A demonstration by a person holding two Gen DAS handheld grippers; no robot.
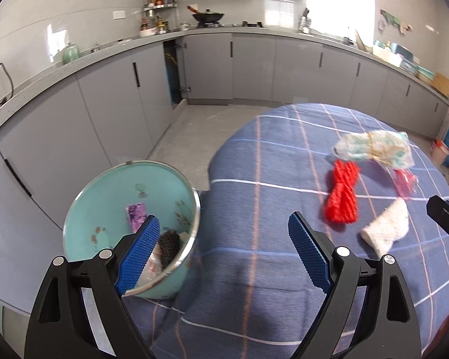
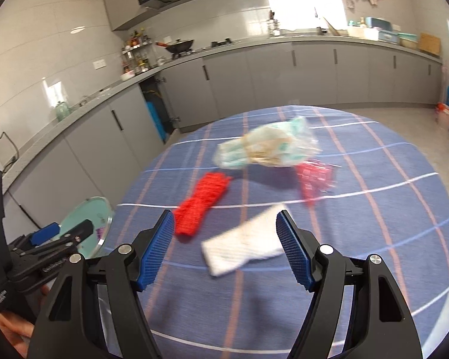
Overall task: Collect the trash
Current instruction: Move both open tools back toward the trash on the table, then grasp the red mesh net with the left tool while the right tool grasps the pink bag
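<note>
— We see a blue tablecloth (image 2: 374, 239) checked with white and pinkish lines. What lies on it?

— At its twelve o'clock, a clear bag (image 2: 266, 146) printed in mint green and tan; at nine, bright red netting (image 2: 202, 203); at six, white foam netting (image 2: 245, 246); at two, a pink see-through wrapper (image 2: 314, 179).

— And past the cloth's nine o'clock edge we find a turquoise bowl (image 1: 110, 191) holding a purple packet (image 1: 137, 216) and something black (image 1: 168, 246).

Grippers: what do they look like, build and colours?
Both match: the left gripper and right gripper have black plastic linkage arms with triangular cutouts and round silver pivot pins. The finger pads are blue with a knurled texture. The left body carries small white lettering, unreadable. No cables visible.
</note>
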